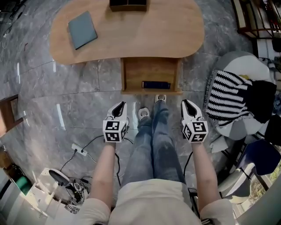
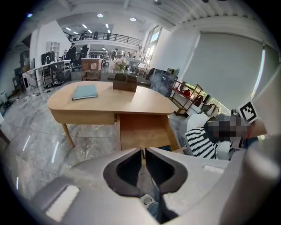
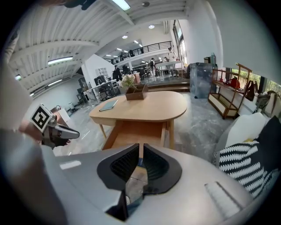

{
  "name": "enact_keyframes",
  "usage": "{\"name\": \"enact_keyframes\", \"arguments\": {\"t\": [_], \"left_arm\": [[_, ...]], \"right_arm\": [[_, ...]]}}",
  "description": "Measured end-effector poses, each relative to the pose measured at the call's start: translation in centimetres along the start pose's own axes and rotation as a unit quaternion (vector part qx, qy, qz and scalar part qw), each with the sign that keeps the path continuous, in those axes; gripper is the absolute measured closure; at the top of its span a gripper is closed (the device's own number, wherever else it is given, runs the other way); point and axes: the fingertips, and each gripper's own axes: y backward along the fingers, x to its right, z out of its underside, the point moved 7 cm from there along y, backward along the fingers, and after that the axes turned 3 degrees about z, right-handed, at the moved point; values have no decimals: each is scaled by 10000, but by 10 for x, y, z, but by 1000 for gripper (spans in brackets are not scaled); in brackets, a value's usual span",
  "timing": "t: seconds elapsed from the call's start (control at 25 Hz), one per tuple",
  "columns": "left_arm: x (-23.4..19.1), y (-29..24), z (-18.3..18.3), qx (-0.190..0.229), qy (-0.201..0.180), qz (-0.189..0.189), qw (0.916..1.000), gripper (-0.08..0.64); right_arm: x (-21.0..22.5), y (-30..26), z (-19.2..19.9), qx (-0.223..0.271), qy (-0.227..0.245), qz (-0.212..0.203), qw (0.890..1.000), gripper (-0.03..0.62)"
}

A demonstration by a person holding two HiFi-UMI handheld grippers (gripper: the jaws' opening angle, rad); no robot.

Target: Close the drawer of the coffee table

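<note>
My left gripper (image 1: 120, 107) hangs low over the floor, just left of my legs. Its jaws are closed with nothing in them, and I judge that suits a push better than a grasp.

On the coffee table (image 1: 145, 35), a grey-blue notebook (image 1: 82, 30) lies flat near the left end of the top. A dark box (image 1: 128, 4) sits at the middle of the far edge. Both are well clear of the work.

The drawer (image 1: 151, 70) stands pulled fully out from under the table's near edge, toward my feet. It is mostly bare wood inside. One flat dark-blue item (image 1: 156, 85) lies along its front wall, low enough, I judge, not to catch when the drawer slides in.

My right gripper (image 1: 186, 104) mirrors the left on the other side of my legs. Its jaws are parted by only a narrow slit and hold nothing. Both tools point at the drawer front without touching it, so closing is not yet begun.

A striped cushion (image 1: 226, 103) lies to the right, apart from the table.
</note>
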Motion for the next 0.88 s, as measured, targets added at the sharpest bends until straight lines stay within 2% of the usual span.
{"name": "enact_keyframes", "arguments": {"t": [0.12, 0.28, 0.44, 0.56, 0.68, 0.76, 0.88], "left_arm": [[-12, -23, 20, -218, 51, -58, 9997, 497], [-27, -50, 46, -501, -72, -156, 9986, 478], [-39, -71, 69, -837, -344, -184, 9957, 402], [-47, -86, 89, -1108, -630, -230, 9916, 340], [-55, -103, 105, -1342, -895, -342, 9863, 314], [-63, -115, 114, -1436, -901, -438, 9846, 271], [-69, -130, 117, -1464, -879, -483, 9841, 245]], "right_arm": [[10, -24, 29, -262, -13, 68, 9996, 548], [25, -53, 59, -533, 93, 95, 9985, 509], [36, -75, 87, -801, 259, 131, 9964, 446], [41, -89, 103, -1021, 467, 100, 9936, 422], [48, -104, 116, -1248, 664, 140, 9899, 371], [55, -112, 123, -1328, 840, 316, 9871, 351], [64, -123, 133, -1434, 918, 426, 9845, 338]]}}
